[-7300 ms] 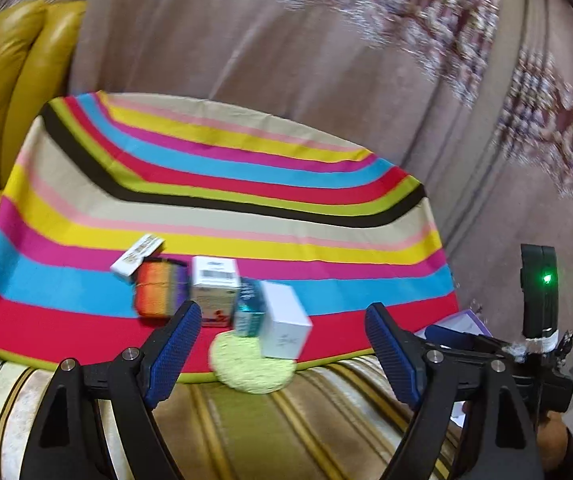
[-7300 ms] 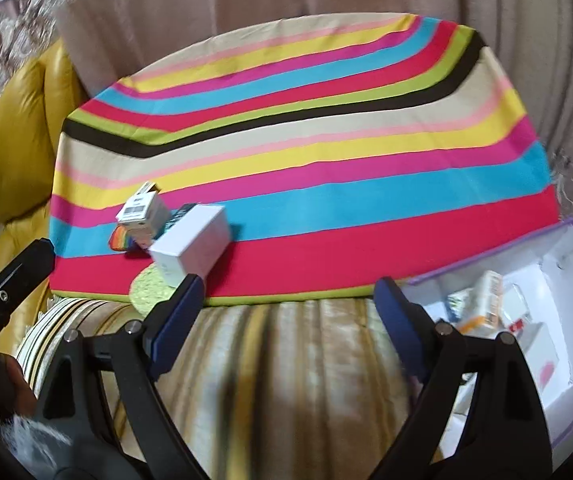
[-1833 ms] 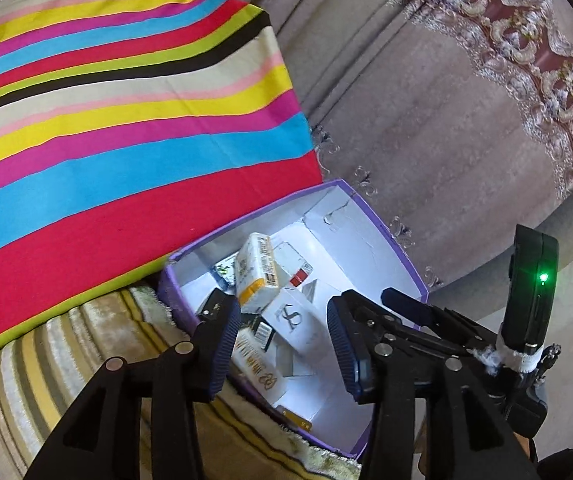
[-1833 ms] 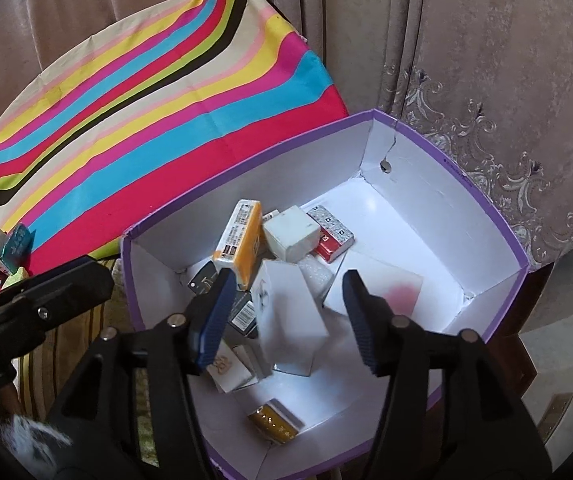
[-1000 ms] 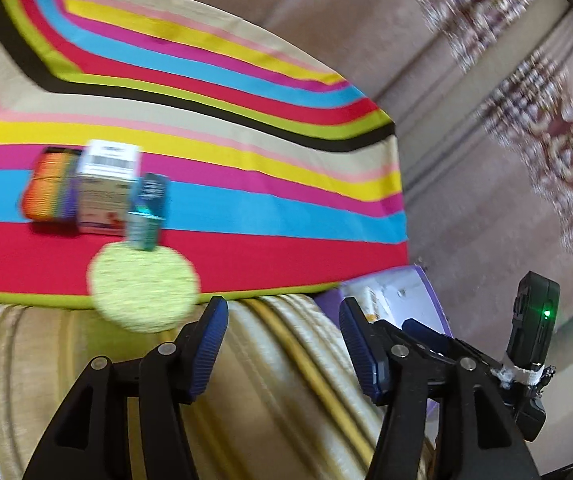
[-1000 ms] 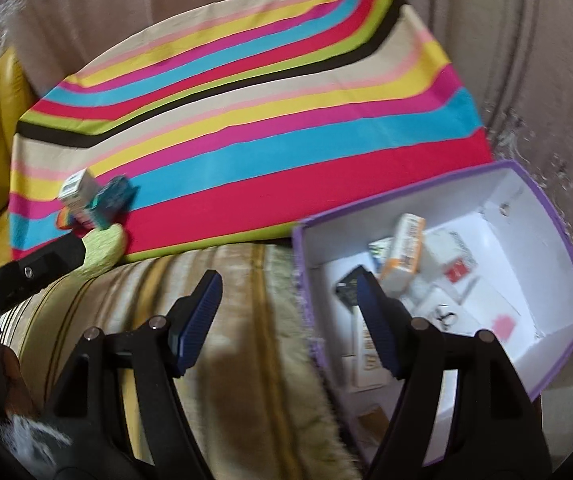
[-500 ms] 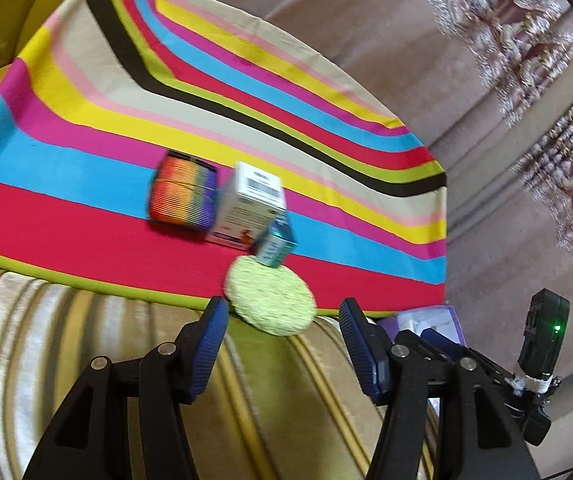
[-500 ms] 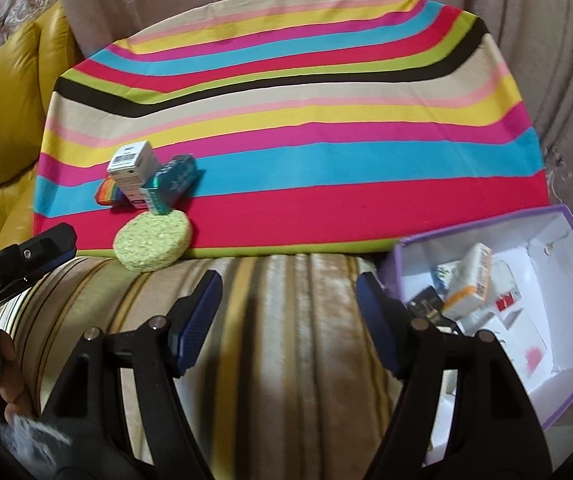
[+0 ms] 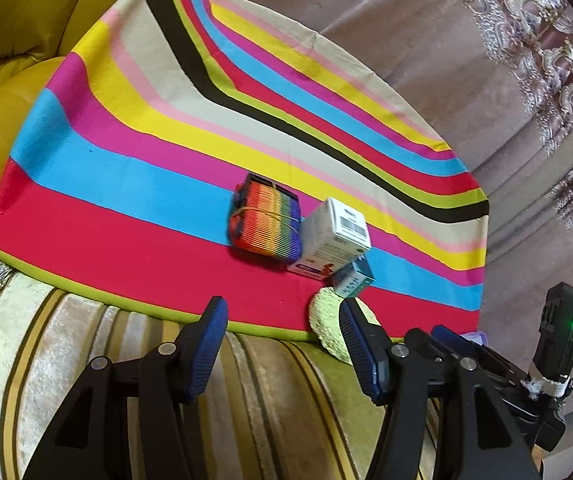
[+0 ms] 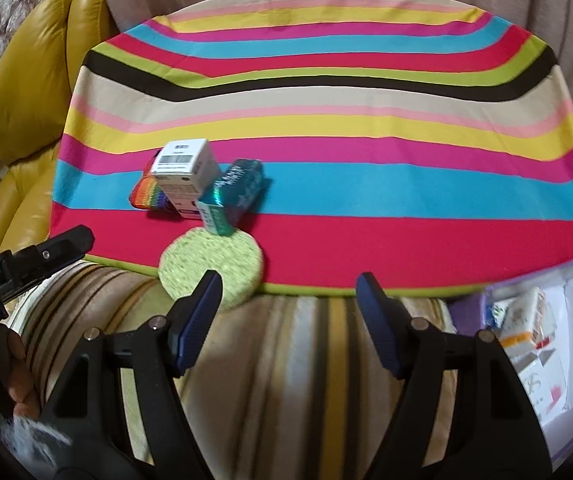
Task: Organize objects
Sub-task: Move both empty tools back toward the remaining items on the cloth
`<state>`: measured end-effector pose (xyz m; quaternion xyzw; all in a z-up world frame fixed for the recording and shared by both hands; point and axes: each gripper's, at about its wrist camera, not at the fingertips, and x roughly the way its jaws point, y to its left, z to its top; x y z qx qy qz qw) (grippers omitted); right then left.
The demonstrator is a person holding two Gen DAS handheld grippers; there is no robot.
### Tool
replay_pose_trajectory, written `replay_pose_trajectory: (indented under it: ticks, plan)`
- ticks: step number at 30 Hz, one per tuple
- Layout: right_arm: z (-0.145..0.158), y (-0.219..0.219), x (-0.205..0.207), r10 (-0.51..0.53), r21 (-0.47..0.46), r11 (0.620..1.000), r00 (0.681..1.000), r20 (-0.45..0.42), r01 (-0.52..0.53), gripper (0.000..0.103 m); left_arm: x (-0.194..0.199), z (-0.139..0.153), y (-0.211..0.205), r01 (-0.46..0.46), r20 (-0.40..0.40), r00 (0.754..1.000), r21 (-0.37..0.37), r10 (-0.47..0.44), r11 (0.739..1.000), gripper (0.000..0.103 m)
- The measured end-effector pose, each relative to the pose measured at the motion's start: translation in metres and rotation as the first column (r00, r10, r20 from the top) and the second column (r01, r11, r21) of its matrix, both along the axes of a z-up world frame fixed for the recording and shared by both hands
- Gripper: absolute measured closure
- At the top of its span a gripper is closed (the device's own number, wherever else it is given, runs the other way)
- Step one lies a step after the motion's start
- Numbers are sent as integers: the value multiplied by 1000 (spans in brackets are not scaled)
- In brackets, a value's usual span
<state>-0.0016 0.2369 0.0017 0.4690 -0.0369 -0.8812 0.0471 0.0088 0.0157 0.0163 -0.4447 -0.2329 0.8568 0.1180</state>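
Both grippers angled down — jaws apart.

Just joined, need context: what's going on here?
A person holds a two-finger gripper in each hand, sorting small items into a purple box. Left gripper and right gripper both stand open and empty over the striped cushion. Still on the striped cloth: a rainbow pack, a white carton, a teal box and a green round sponge at the near edge. Several cartons already sit in the box.

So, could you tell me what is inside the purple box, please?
The purple box holds several small cartons, one with an orange band. Most of its interior is cut off by the frame edge.
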Motion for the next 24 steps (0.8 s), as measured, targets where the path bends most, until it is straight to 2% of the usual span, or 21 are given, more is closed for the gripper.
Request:
replay_pose_trajectory:
  ticks: [14,24]
  plan:
    - [-15,-45,-50,96,45,994,995,35,-98,30,-12,-8,-9,-15,25,1000,11,14,1000,44]
    - [-24,-40,-73,57,65,996,997,59,-61,30,-27,-12,-9,-16,38,999,-7,16,1000,44]
